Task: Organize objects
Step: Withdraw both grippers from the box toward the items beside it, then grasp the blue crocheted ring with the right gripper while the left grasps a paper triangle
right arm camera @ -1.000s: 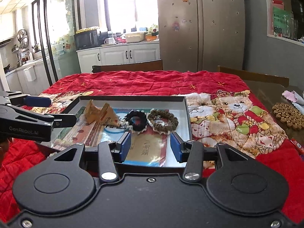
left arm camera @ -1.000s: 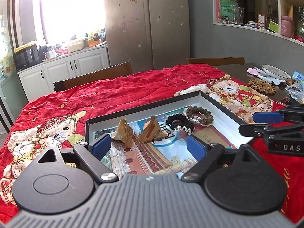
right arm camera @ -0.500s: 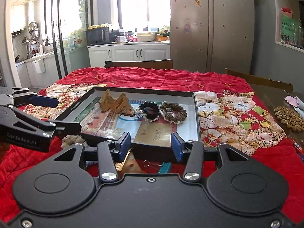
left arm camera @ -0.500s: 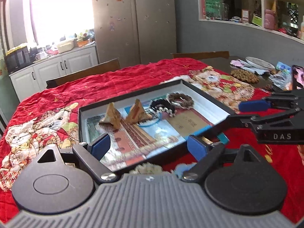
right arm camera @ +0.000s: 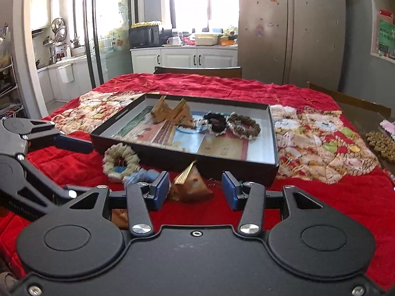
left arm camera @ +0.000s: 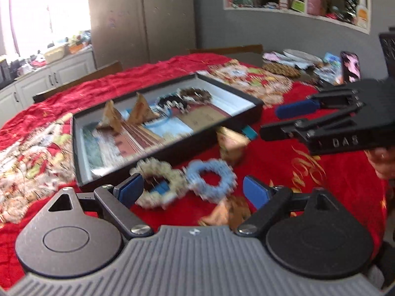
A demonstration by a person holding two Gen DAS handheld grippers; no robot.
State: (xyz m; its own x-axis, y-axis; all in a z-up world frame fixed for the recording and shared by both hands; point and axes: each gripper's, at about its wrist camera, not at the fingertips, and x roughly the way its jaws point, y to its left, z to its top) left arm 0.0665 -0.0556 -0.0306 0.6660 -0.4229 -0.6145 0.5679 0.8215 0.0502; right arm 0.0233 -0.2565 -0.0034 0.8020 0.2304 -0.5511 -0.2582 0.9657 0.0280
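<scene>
Brown pyramid packet (right arm camera: 191, 185) lying on red cloth (right arm camera: 308, 197) just before black tray (right arm camera: 246, 165), sitting between right gripper (right arm camera: 195, 190) pads, untouched, jaws half-spread, empty. Looking light, crinkly; pinching flat sides best. Left gripper (left arm camera: 190, 188) hovering wide, empty, over cream scrunchie (left arm camera: 158, 185).

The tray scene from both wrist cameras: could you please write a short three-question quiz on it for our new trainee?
1. True or false: the cream scrunchie lies inside the black tray.
2. How many scrunchies are in the tray?
A. one
B. two
C. four
3. Which pyramid-shaped item sits on the red cloth in front of the right gripper, between its fingers in that view?

Key:
1. False. It lies on the cloth outside the tray, beside the blue scrunchie.
2. B: the black scrunchie and the brown scrunchie.
3. The brown pyramid sachet; nothing is gripped.
</scene>
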